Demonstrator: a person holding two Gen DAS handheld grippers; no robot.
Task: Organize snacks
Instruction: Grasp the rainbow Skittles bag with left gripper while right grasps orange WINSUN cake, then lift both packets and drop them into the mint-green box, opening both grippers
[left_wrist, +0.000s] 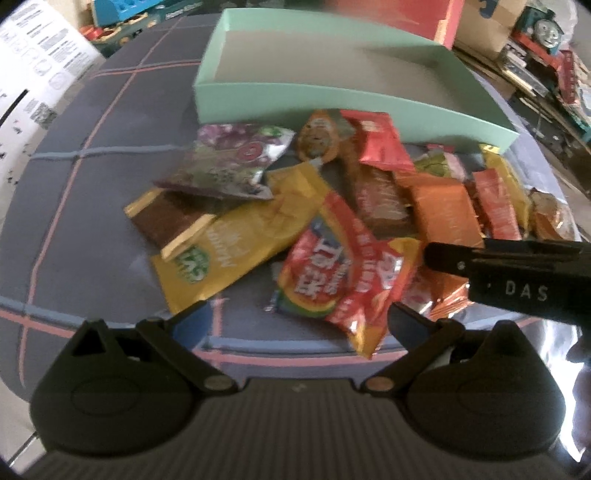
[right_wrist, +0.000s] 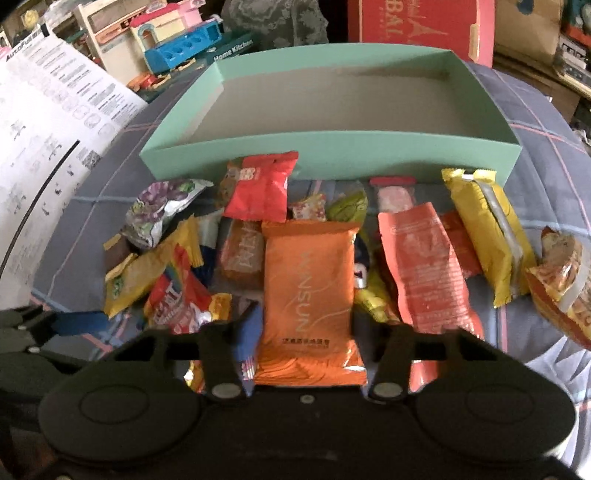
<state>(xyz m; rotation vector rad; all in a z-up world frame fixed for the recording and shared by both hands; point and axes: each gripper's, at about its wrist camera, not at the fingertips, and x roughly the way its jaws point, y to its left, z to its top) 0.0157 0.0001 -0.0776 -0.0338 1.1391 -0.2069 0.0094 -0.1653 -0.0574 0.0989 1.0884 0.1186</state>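
Right gripper (right_wrist: 306, 328) apparently pinching flat orange foil snack packet (right_wrist: 310, 280) for empty mint-green cardboard box (right_wrist: 332, 155) at bed's far edge; left gripper (left_wrist: 295, 314) wide open, holding nothing.

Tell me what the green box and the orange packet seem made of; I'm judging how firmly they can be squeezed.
Green box: likely thin cardboard, matte mint outside, dull grey inside; flat folded walls with sharp corners and no shine.
Orange packet: likely soft plastic film, slightly glossy; it shows wrinkles, a crimped end seal and light glints. What is inside cannot be told.
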